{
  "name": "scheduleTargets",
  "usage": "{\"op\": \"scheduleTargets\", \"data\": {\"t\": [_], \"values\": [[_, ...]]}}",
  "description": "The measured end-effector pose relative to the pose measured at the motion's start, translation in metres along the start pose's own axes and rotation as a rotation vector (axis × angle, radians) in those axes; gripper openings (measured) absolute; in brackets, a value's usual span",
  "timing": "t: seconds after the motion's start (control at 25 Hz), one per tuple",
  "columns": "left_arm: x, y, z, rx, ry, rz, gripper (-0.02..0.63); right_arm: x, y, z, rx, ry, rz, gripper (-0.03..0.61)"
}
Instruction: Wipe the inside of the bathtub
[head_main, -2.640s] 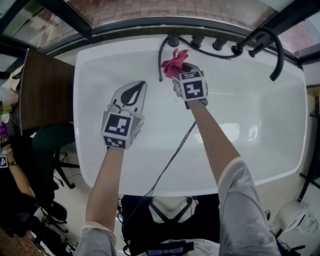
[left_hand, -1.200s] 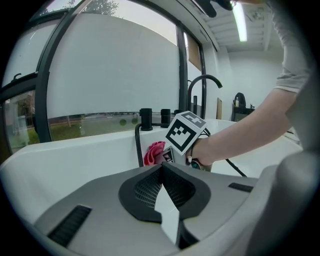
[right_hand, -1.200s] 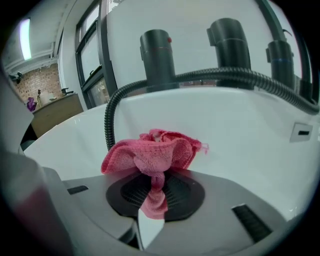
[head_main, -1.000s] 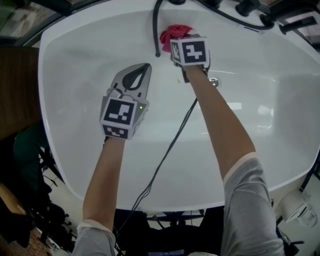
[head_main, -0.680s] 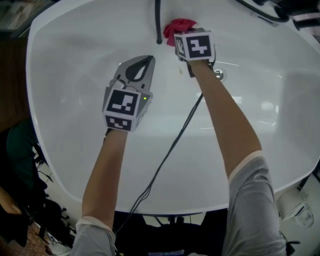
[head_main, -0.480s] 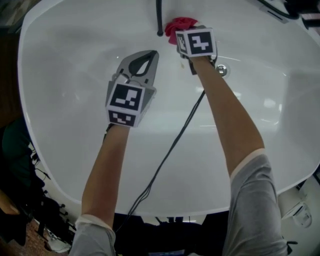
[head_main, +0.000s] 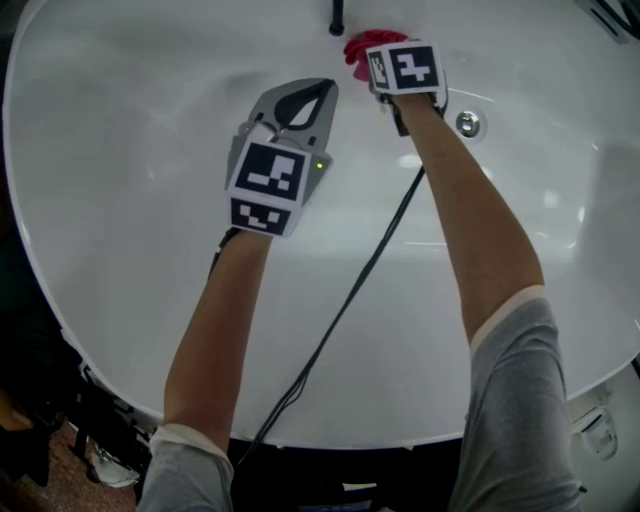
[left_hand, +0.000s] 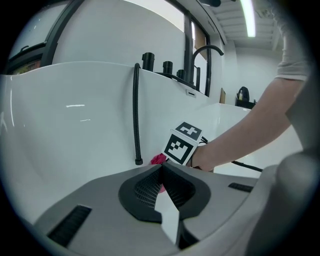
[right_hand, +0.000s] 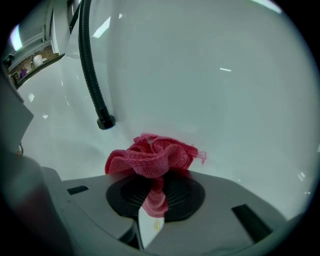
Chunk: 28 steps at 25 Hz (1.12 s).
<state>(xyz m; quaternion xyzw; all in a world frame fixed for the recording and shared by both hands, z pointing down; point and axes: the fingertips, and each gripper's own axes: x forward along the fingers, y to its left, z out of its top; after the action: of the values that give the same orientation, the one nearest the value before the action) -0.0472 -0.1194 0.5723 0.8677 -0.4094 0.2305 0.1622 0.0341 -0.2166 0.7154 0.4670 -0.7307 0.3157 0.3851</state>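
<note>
**Tool state.** The right tongs (right_hand: 154, 186) are pressed together on a red cloth (right_hand: 152, 152). One strand of the fabric runs down between the pads, and the rest blooms out in a crumpled rosette beyond the tips. The left tongs (left_hand: 161, 170) are pressed together at the tips and hold nothing. They hover over the tub floor, beside and behind the right pair.

**Location of the work item.** The cloth is low on the far wall of the white bathtub (head_main: 120, 200). It sits just right of the free end of a black hose (right_hand: 91, 65) that hangs down that wall. The views do not settle whether the fabric is touching the enamel or sits just off it. The drain (head_main: 467, 124) lies to the right of the right forearm. A black cable (head_main: 350, 300) trails back across the tub floor towards the near rim.

**Handling properties (assessed).**
- The cloth appears light, soft and limp, with an open weave. It should conform to the curved wall under light pressure.
- The present hold, on a gathered fold near the middle, leaves a bunched pad forward of the tips. This suits wiping.
- A hold on a single edge would probably let the fabric trail and fold under.

**Caution.** The tub surface looks glossy and is likely slick. The fabric, not the hard tips, should be kept against the enamel. The hose end is close enough to snag the loose folds.
</note>
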Motion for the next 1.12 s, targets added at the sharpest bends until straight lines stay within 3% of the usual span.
{"op": "scheduleTargets", "data": {"t": [0.32,0.44,0.56,0.8,1.12], "values": [[0.011,0.000,-0.019,0.005,0.023,-0.014,0.006,0.041,-0.004,-0.038,-0.024,0.062,-0.021,0.061],[0.015,0.001,-0.023,-0.001,0.023,-0.014,0.006,0.043,-0.027,-0.060,-0.045,0.151,-0.145,0.063],[0.017,-0.002,-0.031,-0.006,0.036,-0.020,0.006,0.046,-0.033,-0.076,-0.067,0.194,-0.177,0.063],[0.014,-0.018,-0.040,-0.017,0.055,-0.032,0.006,0.042,-0.013,-0.116,-0.127,0.240,-0.088,0.061],[0.002,-0.036,-0.034,-0.020,0.059,-0.047,0.006,0.015,0.016,-0.174,-0.105,0.234,0.012,0.061]]}}
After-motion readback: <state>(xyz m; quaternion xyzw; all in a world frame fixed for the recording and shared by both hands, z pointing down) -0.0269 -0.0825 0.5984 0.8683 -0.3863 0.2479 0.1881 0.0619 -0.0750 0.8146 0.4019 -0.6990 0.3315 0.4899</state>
